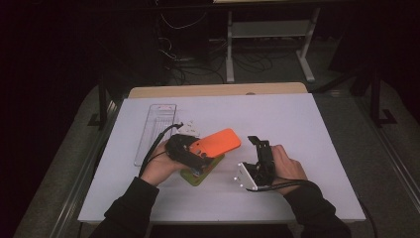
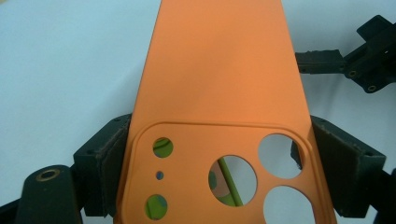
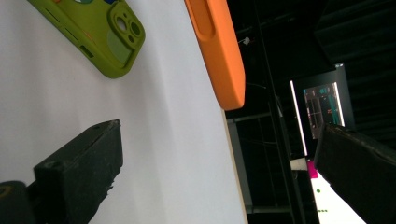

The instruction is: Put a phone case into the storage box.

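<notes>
An orange phone case (image 1: 220,142) hangs tilted above the white table, camera cut-outs toward my left gripper (image 1: 200,149). In the left gripper view the case (image 2: 215,70) sits between the jaws and both pads press its long edges, so my left gripper (image 2: 215,158) is shut on it. A green phone case (image 1: 200,174) lies flat on the table beneath it and shows through the cut-outs (image 2: 163,147). My right gripper (image 1: 256,144) rests to the right, jaws wide apart and bare. In its own view the gripper (image 3: 224,172) looks past the green case (image 3: 105,39) and the orange case (image 3: 219,51).
A clear plastic tray (image 1: 156,130) lies at the left of the white table (image 1: 277,114), with a small white piece (image 1: 190,128) beside it. A wooden board (image 1: 218,89) edges the far side. Dark floor, cables and a stand lie beyond.
</notes>
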A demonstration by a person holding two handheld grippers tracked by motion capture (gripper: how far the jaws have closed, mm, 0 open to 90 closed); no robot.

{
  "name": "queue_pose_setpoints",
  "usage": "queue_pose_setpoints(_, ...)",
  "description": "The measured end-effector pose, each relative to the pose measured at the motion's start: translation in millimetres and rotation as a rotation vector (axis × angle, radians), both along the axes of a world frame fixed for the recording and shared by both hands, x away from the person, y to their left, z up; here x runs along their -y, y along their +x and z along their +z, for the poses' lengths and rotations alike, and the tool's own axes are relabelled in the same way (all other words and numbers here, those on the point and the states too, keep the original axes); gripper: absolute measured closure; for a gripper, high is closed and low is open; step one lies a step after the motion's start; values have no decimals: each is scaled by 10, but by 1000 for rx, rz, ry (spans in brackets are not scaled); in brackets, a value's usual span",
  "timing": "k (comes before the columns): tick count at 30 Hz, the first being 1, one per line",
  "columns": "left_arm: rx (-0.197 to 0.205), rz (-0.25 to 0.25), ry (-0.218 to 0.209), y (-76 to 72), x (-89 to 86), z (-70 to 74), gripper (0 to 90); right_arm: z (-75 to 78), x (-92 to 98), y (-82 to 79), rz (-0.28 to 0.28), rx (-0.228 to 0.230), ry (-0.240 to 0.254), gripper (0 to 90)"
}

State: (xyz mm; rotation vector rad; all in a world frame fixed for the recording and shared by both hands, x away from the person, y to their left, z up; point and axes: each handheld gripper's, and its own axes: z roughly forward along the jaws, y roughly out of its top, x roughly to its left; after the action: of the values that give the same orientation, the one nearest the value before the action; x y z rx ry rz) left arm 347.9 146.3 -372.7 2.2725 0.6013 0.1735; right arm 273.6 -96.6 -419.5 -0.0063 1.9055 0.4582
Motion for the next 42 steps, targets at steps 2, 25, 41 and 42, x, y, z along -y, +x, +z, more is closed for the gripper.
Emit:
queue_pose_setpoints(2, -3, 7, -14, -9, 13, -1, 155, 0, -18, -18, -4, 6, -9, 25)
queue_pose_setpoints(25, -18, -20, -9, -64, 112, -3, 154, -48, -253, -125, 76, 199, -92, 261)
queue_pose_setpoints(41, -14, -27, -4, -72, 124, -2, 155, -117, -402, -115, 100, 263, -143, 495)
queue_pose_setpoints(42, -14, -28, -4, -71, 124, -3, 155, -119, -404, -115, 106, 269, -151, 509)
